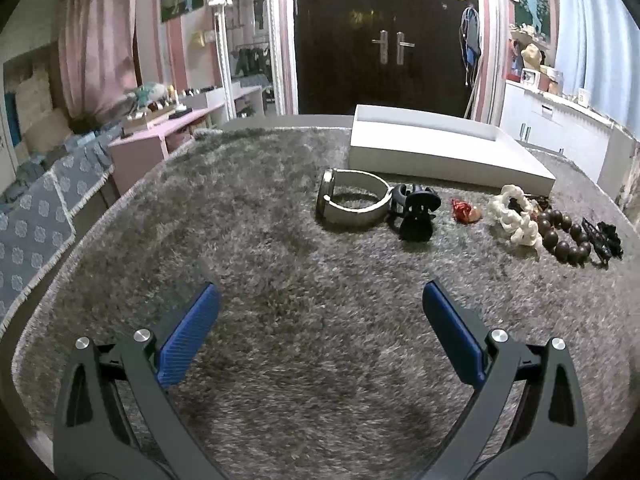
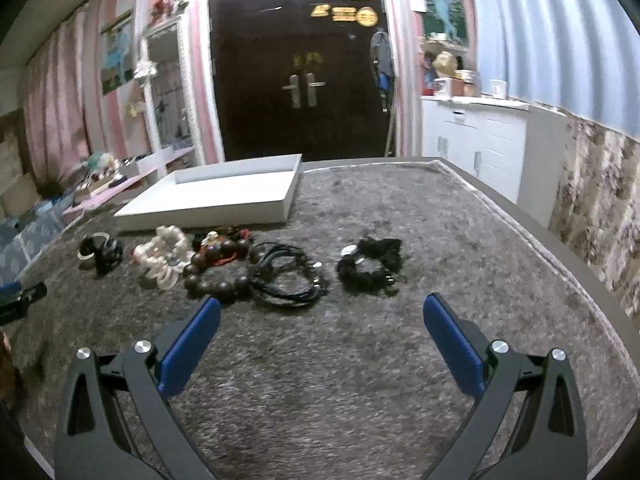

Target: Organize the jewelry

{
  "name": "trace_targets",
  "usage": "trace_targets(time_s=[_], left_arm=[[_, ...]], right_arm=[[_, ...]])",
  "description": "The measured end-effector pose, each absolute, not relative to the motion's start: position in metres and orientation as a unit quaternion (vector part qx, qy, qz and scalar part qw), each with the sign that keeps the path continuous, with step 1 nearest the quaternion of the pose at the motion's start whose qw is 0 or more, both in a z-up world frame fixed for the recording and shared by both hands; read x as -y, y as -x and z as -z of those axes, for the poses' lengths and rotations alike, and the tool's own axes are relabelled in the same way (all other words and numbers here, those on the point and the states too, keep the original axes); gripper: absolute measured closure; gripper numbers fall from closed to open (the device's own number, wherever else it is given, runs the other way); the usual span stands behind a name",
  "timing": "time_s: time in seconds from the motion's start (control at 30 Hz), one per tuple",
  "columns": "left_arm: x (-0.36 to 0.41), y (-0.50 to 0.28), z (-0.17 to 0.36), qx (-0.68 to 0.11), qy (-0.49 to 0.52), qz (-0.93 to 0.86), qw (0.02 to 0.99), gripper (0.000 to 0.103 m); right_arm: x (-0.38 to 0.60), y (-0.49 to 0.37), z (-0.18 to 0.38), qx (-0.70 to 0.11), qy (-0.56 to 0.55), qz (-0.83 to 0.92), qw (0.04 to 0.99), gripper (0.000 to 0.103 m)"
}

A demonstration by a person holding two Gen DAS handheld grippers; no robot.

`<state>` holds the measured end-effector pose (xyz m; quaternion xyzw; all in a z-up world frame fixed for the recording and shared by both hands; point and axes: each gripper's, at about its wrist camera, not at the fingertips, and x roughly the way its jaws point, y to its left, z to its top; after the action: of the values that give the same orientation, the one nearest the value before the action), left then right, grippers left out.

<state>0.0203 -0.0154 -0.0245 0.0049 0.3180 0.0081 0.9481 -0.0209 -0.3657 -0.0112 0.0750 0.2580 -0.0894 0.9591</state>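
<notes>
Jewelry all laid out in a loose row across the grey shaggy rug that covers the worktop, just in front of the white tray. From the left camera: a pale bangle lying tipped on its side with its opening facing toward the camera, a black hair claw touching it, a small red piece a little apart, then a cream scrunchie and a dark bead bracelet pressed together.

The right camera picks up the far end: black cords looped in a flat oval, long axis running left to right, against the beads, and a black scrunchie sitting on its own.

The row runs along the tray's near edge, so each piece looks like a short carry into it. The tray itself shows nothing inside from either view, so sorting appears not yet begun.

Left gripper hovers over bare rug, fingers spread wide and released, nothing between them. Right gripper the same: parted, empty, aimed between the cords and the black scrunchie. I'd guess each hand takes the end of the row nearest it.
</notes>
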Motion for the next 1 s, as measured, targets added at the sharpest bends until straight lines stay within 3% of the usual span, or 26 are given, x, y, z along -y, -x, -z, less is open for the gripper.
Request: trace_targets(time_s=[0.47, 0.57, 0.63, 0.83, 1.0], left_arm=[[0.018, -0.021, 0.015, -0.313, -0.006, -0.03, 0.949, 0.003], [0.024, -0.029, -0.003, -0.304, 0.003, -0.025, 0.952, 0.003], [0.034, -0.035, -0.013, -0.294, -0.008, -0.022, 0.956, 0.003], [0.073, -0.064, -0.017, -0.311, -0.008, 0.011, 0.95, 0.003], [0.11, -0.093, -0.004, -0.346, -0.02, 0.051, 0.937, 0.02]], right_arm=[[0.368, 0.0, 0.012, -0.305, -0.065, 0.086, 0.946, 0.002], [0.372, -0.008, 0.002, -0.302, -0.075, 0.072, 0.948, 0.015], [0.372, -0.017, -0.002, -0.307, -0.071, 0.059, 0.947, 0.048], [0.371, -0.054, 0.001, -0.344, -0.031, 0.045, 0.937, 0.05], [0.375, -0.081, 0.011, -0.366, -0.03, 0.033, 0.93, 0.053]])
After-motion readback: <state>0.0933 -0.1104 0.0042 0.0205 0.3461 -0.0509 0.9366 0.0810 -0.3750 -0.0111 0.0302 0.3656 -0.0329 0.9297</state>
